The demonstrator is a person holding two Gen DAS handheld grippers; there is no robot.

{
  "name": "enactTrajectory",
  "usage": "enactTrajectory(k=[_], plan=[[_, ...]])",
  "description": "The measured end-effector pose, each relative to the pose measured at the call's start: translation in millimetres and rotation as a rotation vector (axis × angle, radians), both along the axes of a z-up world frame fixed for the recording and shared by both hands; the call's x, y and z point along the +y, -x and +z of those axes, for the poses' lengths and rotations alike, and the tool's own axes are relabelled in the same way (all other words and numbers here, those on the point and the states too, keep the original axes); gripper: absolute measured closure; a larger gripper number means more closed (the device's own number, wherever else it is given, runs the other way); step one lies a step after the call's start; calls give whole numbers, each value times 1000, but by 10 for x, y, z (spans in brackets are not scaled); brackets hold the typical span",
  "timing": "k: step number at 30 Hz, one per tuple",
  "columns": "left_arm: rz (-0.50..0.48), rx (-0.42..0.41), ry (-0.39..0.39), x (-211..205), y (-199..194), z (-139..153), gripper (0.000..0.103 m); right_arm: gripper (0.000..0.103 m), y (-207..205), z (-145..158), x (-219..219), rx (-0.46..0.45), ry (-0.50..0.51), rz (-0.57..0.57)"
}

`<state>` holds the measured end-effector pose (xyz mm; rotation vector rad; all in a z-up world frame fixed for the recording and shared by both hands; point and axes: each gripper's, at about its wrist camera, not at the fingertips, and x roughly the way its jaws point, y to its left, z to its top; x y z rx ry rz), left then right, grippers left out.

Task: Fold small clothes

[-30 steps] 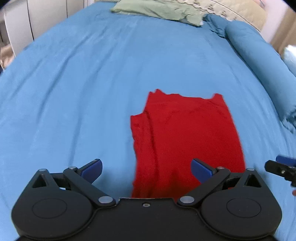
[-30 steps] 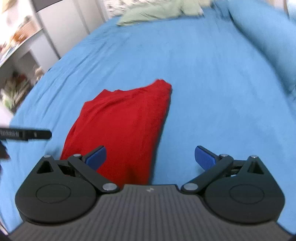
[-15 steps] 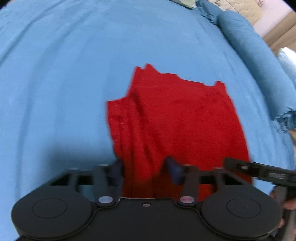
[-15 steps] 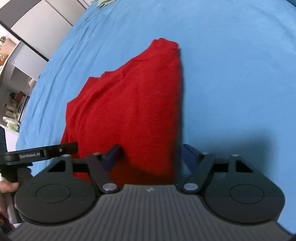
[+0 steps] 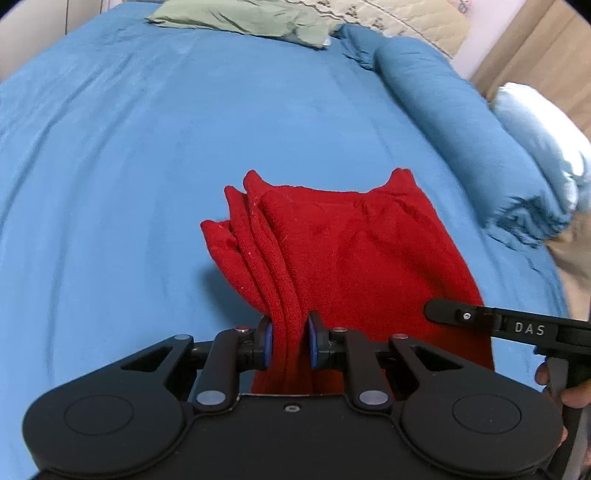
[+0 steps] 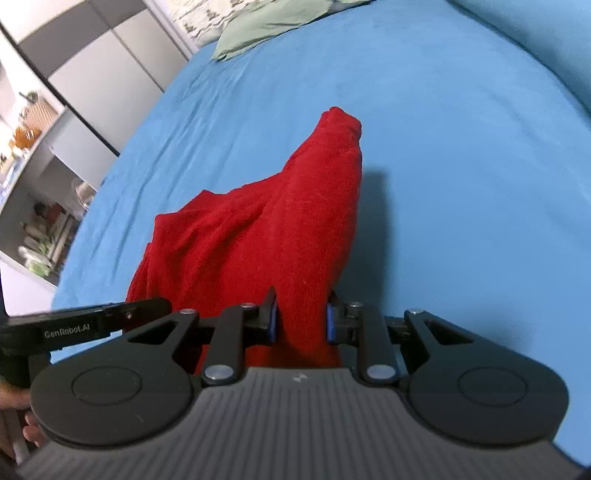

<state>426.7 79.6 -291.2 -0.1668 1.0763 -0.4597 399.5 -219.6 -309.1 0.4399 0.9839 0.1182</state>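
red garment (image 5: pixel 354 258) | was flat, now bunched | fingers closing on it

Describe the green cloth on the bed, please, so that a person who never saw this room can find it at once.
Start from the wide blue bedsheet and look to its far end, well beyond the red garment. There lies the green cloth, flat and rumpled, next to a pale patterned quilt. It is the only green thing on the bed; the long rolled blanket beside it is blue.

Blue bed (image 5: pixel 155 155): red garment (image 5: pixel 354 236) centre, green cloth (image 5: pixel 243 18) far end.
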Motion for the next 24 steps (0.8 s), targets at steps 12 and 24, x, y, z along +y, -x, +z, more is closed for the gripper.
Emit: enactTrajectory(k=[12, 24], plan=[[-55, 6, -186, -607, 771, -811, 40, 36, 1074, -847, -639, 56, 17, -88], [88, -99, -219, -455, 987, -344, 21, 26, 1223, -291, -561, -23, 57, -65]])
